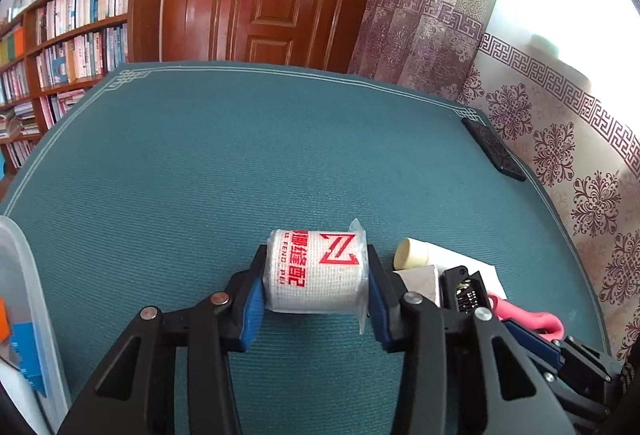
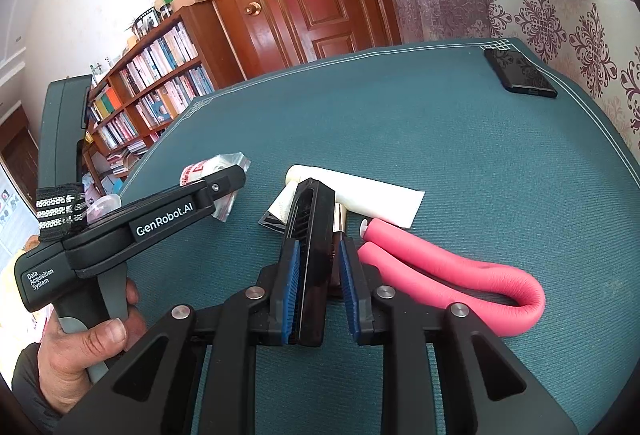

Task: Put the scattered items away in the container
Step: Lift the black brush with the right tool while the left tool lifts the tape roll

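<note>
Left tool (image 1: 316, 281) pinching a wrapped gauze roll (image 1: 316, 271) across its 2 flat ends, just above the teal surface (image 1: 240, 155); the clear bin (image 1: 24, 295) stands at far left. The roll looks light and soft, its film slippery, so end-on pressure seems the safer hold. Right tool (image 2: 320, 275) stands around a black comb (image 2: 312, 255) set on edge; whether both pads touch it cannot be told. The comb looks stiff and thin. A white tube (image 2: 360, 195) and pink foam loop (image 2: 460, 283) lie beside it.
</note>
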`<control>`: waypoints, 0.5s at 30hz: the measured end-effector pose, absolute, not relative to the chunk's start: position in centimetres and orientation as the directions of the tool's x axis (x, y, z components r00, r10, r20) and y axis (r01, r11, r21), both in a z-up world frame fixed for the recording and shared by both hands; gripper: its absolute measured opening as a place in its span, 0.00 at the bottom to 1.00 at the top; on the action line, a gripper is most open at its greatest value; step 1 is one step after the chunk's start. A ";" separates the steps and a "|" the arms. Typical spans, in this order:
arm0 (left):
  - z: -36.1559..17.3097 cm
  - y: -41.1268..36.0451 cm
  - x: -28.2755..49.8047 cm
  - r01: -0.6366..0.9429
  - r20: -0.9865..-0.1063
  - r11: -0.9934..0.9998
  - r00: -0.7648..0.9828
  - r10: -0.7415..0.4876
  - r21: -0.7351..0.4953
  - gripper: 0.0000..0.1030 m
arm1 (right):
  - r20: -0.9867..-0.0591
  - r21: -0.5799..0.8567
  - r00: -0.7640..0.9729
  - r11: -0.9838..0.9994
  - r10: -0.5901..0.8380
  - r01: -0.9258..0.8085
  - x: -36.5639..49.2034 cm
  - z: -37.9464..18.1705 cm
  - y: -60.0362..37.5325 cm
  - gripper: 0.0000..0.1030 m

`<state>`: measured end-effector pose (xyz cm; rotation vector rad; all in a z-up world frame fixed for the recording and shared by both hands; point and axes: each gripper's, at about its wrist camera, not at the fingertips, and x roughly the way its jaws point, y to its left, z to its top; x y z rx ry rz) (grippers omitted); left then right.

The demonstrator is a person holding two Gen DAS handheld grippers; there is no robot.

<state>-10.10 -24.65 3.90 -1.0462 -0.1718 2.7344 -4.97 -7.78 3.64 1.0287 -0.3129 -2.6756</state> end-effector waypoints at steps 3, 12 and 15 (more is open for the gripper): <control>4.6 -24.8 -9.4 -0.143 -0.619 -0.978 -0.757 0.208 -0.154 0.47 | -0.622 0.295 -0.711 -0.939 -0.327 0.174 -5.0 3.7 -8.0 0.24; 5.3 -25.1 -8.4 -0.132 -0.585 -0.980 -0.788 0.193 -0.147 0.47 | -0.618 0.293 -0.702 -0.932 -0.354 0.213 -4.9 3.7 -8.8 0.27; 5.2 -25.5 -8.3 -0.123 -0.586 -0.980 -0.787 0.193 -0.158 0.47 | -0.617 0.287 -0.702 -0.932 -0.355 0.220 -5.0 3.8 -9.2 0.39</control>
